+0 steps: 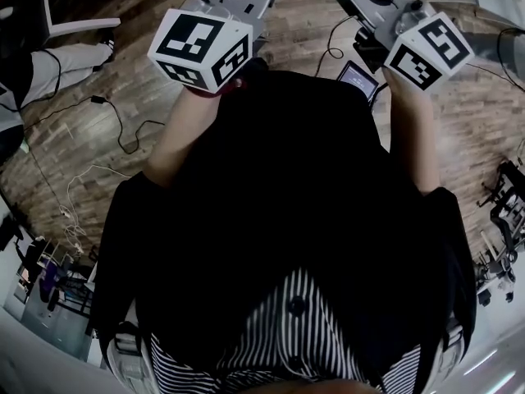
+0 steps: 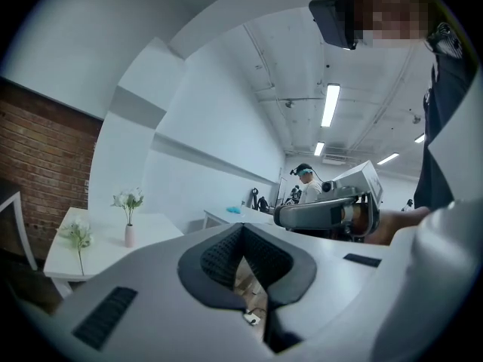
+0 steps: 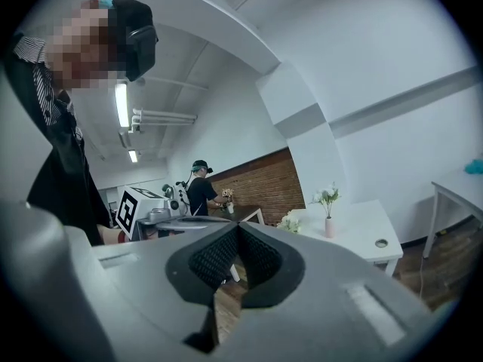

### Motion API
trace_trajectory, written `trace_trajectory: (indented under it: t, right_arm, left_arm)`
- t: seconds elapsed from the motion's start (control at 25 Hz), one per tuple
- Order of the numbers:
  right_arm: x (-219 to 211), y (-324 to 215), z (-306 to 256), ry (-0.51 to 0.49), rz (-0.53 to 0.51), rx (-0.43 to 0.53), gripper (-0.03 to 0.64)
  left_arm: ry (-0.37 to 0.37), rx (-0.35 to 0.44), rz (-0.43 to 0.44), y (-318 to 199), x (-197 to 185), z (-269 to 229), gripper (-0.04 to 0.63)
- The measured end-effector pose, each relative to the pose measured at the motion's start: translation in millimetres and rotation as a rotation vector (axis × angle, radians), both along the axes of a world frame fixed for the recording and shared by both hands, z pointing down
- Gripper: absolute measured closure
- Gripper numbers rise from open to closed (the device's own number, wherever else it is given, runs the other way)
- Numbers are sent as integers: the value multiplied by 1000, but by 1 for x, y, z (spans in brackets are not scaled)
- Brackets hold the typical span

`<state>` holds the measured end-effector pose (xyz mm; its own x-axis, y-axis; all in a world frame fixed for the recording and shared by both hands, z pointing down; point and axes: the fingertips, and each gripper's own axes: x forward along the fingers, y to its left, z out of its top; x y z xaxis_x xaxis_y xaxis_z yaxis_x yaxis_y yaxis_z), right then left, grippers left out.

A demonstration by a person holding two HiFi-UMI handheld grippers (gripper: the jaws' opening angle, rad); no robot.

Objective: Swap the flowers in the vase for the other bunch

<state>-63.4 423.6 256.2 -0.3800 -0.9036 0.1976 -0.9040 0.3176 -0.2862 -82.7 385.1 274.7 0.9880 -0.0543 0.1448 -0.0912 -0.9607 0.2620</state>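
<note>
A small pink vase (image 2: pixel 130 235) with white flowers (image 2: pixel 128 199) stands on a white table (image 2: pixel 98 251), far off at the left of the left gripper view. A second bunch (image 2: pixel 77 236) is at that table's near edge. The right gripper view shows the same vase (image 3: pixel 329 227), its flowers (image 3: pixel 327 196) and the other bunch (image 3: pixel 289 222). My left gripper (image 2: pixel 241 232) and right gripper (image 3: pixel 238 236) are both shut with nothing in them, well short of the table. In the head view only their marker cubes (image 1: pixel 199 49) (image 1: pixel 426 52) show, held in front of the body.
A small round object (image 3: pixel 381 243) lies on the white table. Another white table (image 3: pixel 456 191) stands at the right. Cables (image 1: pixel 98 138) trail over the wooden floor. A person with a headset (image 3: pixel 200 191) works at a dark table by the brick wall (image 3: pixel 264 183).
</note>
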Motion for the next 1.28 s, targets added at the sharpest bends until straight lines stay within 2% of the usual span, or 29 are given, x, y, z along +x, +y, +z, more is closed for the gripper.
trace_trajectory:
  t: [0.32,0.56,0.76,0.88,1.0,1.16,1.28]
  right_arm:
    - [-25,-77,-5,19,-39,-9,615]
    - [-51,-131,3,28,-72,-28,615]
    - [-58,-168,9,38,-125,-63,615]
    - [-66,-174,26,23,-142,-60,615]
    - [-77,-195,41,7,-183,-55,615]
    - [-65,-213,27,7,-245,-44,615]
    - [-60,-234,38,-5,-267,-55,615]
  left_arm:
    - [-2,58,0,-73,-16,-6,589]
    - [12,30,-14,-121,-42,5,589]
    - [24,4,-67,-160,-52,9,589]
    - [28,6,-78,-161,-65,27,589]
    - [20,-4,-124,-177,-79,47,589]
    - [-26,17,-176,-189,-66,39,589]
    - [-29,4,-199,-207,-63,45,589]
